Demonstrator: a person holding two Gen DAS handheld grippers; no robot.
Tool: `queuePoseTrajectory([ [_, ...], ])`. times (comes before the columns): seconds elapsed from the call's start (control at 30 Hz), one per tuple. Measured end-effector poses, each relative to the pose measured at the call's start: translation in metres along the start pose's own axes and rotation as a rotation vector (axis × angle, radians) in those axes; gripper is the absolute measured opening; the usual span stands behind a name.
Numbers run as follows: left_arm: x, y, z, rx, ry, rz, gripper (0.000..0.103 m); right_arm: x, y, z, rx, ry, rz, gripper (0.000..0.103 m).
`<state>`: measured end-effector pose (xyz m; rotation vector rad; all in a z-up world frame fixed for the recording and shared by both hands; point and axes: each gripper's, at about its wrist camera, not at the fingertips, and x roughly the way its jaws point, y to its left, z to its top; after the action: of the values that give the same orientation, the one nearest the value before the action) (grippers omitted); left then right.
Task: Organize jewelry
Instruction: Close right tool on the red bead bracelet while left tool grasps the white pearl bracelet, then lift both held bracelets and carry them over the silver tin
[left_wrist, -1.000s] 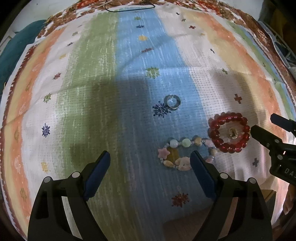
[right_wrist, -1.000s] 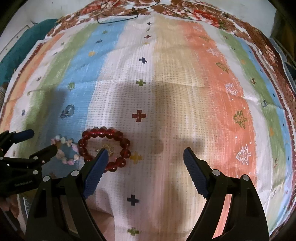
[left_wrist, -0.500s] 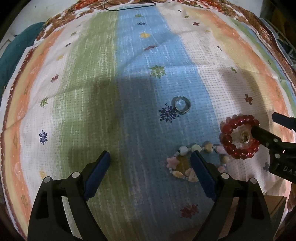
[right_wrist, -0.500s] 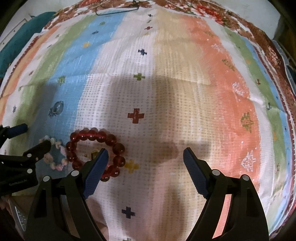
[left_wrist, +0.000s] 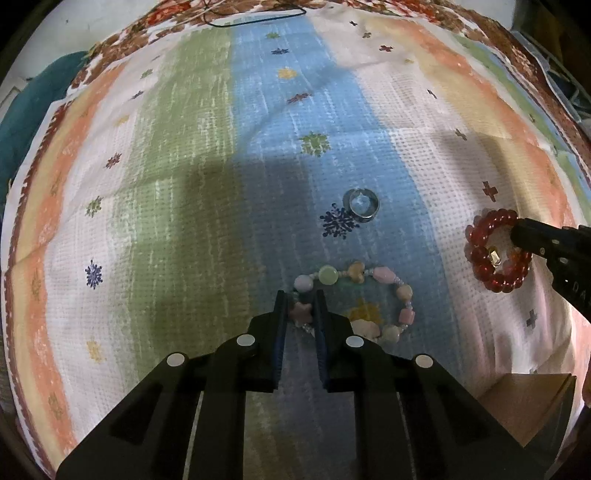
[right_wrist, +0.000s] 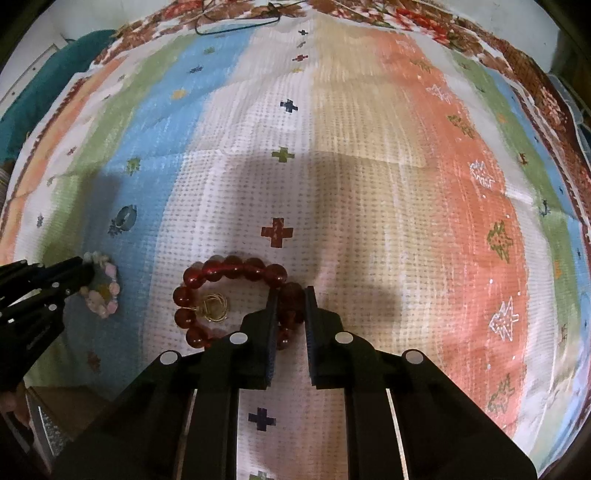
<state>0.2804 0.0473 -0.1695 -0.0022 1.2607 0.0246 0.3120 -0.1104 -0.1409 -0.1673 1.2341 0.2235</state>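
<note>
On the striped woven cloth (left_wrist: 184, 177), the pastel mixed-bead bracelet (left_wrist: 354, 299) lies nearest the left gripper (left_wrist: 300, 314), whose fingers close around its star bead at the bracelet's left edge. Silver ring (left_wrist: 361, 205) sits beyond the bracelet, apart from it. Red round-bead bracelet (right_wrist: 229, 295) lies to the right of both, a small gold wire ring (right_wrist: 213, 309) inside its loop, the right gripper (right_wrist: 290, 308) clamped on its right side.

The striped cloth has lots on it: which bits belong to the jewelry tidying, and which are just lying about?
Part of the job:
- pastel charm bracelet, pinched by left hand-held gripper
- red bead bracelet, pinched by right hand-held gripper
- silver ring
- gold ring

Lying about:
- black cord
- teal fabric
</note>
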Motion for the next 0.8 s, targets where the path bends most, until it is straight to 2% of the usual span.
queuePoseTrajectory([
  [0.2, -0.010, -0.001, -0.001, -0.005, -0.010, -0.003, 0.014, -0.010, 0.003, 0.002, -0.010, -0.022, 0.011, 0.014],
  [0.43, -0.044, -0.006, 0.001, -0.012, -0.078, -0.036, 0.014, -0.037, 0.012, 0.002, -0.034, -0.076, 0.037, 0.014],
  [0.8, -0.072, -0.010, 0.000, -0.022, -0.121, -0.050, 0.014, -0.065, 0.031, -0.006, -0.065, -0.122, 0.080, 0.014],
])
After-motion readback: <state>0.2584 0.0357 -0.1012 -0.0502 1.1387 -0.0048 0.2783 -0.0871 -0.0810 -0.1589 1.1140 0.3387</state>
